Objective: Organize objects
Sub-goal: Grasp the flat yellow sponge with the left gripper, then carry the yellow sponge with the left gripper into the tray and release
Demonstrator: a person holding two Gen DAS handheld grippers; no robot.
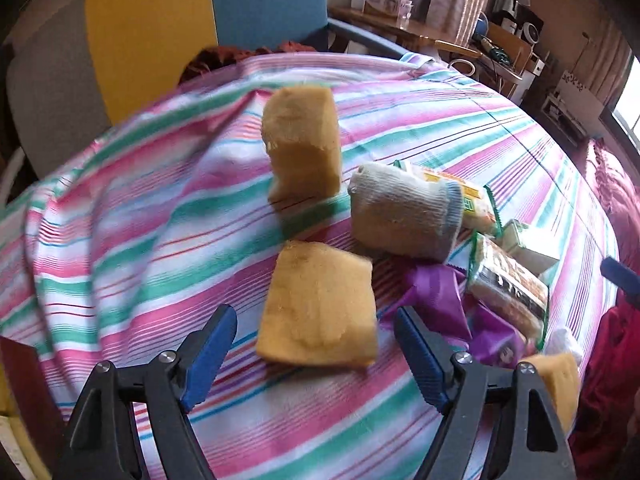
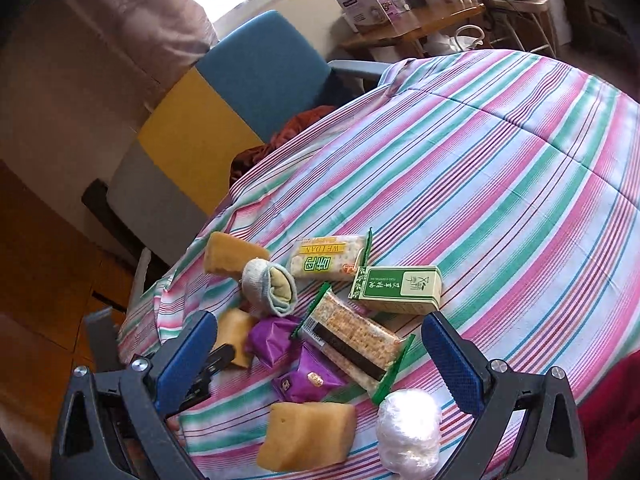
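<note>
Left tongs [image 1: 316, 344]: jaws spread wide, gripping nothing. A yellow sponge [image 1: 318, 306] lies flat between and just ahead of the tips, long axis running away from the tongs; contact cannot be told. Further ahead a second sponge [image 1: 302, 142] stands on end. Right of it, a rolled sock [image 1: 404, 216], roll axis crosswise.

Right tongs [image 2: 320, 344]: jaws wide apart, empty. Between the tips lie a purple packet [image 2: 272, 338] and a cracker pack [image 2: 352, 340], long axis diagonal. Beyond them, a green box [image 2: 396, 290], lying crosswise. Nearest the camera, another sponge [image 2: 306, 436] and a white wad [image 2: 408, 432].

Surface: striped cloth [image 2: 500, 168]. A blue chair [image 2: 264, 76] stands behind.
</note>
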